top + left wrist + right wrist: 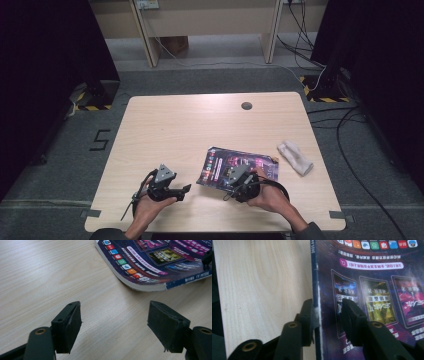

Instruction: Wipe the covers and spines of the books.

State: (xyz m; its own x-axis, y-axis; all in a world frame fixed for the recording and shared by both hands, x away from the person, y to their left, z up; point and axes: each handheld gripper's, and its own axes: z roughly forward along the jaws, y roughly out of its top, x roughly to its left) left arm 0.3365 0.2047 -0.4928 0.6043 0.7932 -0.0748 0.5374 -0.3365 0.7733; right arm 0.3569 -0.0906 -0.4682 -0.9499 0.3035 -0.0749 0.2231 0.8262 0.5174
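The magazine [239,169] lies flat on the table [175,130]. The right tongs [328,315] straddle its spine edge, parted, probably to lift it. The left tongs [113,326] wait released beside the magazine.

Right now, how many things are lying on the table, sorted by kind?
Magazines: 1, the purple magazine
Cloths: 1, the white cloth
Total: 2
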